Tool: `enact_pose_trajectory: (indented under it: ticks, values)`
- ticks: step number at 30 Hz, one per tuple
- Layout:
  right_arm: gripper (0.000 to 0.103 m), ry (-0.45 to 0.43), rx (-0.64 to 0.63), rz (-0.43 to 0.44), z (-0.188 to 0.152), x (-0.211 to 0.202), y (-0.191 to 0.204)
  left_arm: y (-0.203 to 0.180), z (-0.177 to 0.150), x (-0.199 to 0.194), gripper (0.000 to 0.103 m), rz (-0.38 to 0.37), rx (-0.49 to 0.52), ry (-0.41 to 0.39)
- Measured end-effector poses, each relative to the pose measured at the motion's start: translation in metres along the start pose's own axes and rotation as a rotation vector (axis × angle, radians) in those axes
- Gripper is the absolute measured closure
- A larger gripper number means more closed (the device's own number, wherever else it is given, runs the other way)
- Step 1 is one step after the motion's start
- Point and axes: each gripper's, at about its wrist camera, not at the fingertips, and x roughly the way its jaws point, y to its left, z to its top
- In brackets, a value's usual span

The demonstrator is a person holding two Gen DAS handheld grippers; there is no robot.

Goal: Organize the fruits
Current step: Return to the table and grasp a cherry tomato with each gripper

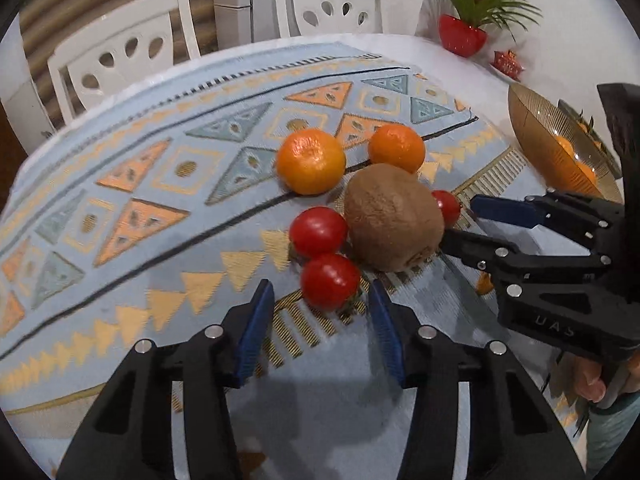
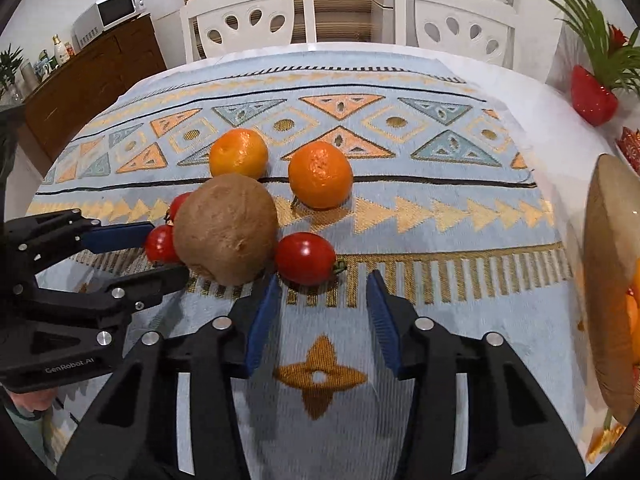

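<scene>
A brown kiwi [image 1: 394, 216] [image 2: 226, 228] lies on the patterned cloth among three red tomatoes, with two oranges [image 1: 311, 161] [image 1: 396, 148] behind it. My left gripper [image 1: 320, 292] [image 2: 168, 250] is open, and the nearest tomato [image 1: 330, 280] [image 2: 160, 244] sits just between its blue fingertips. My right gripper [image 2: 324, 280] [image 1: 460, 220] is open too, its tips right behind another tomato [image 2: 305, 258] [image 1: 446, 206] on the kiwi's other side. The third tomato [image 1: 318, 232] [image 2: 180, 202] is partly hidden by the kiwi in the right wrist view.
An amber glass bowl [image 1: 532, 132] [image 2: 608, 280] holding oranges stands at the table's right side. A red vase with a plant [image 1: 462, 36] [image 2: 592, 96] sits at the back right. White chairs [image 1: 120, 52] [image 2: 248, 16] line the far edge.
</scene>
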Motion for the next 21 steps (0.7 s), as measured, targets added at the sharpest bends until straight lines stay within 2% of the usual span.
enact_pose_trajectory:
  ticks: [5,9,11,13,14,17,21]
  values:
    - [0.061,-0.03,-0.034,-0.023,0.005,0.007,0.006,-0.002,-0.002,0.0,0.057,-0.016,0.004,-0.04]
    - [0.064,-0.05,-0.029,-0.018,0.004,0.008,0.005,-0.008,-0.004,0.004,0.062,0.035,0.041,-0.069]
    - [0.075,-0.061,-0.02,-0.013,0.003,0.006,0.003,-0.009,-0.005,0.003,0.067,0.042,0.042,-0.076]
    - [0.075,-0.068,-0.017,-0.022,0.001,0.005,0.004,-0.01,-0.007,0.002,0.075,0.058,0.05,-0.087]
    - [0.075,-0.073,-0.018,-0.03,0.001,0.005,0.004,-0.011,-0.007,0.0,0.075,0.06,0.053,-0.094]
    - [0.075,-0.101,-0.022,-0.054,-0.001,0.001,0.005,-0.008,-0.008,-0.004,0.076,0.038,0.044,-0.1]
    - [0.075,-0.149,0.001,-0.067,-0.003,-0.009,0.001,-0.006,-0.01,-0.017,0.076,-0.011,0.027,-0.153]
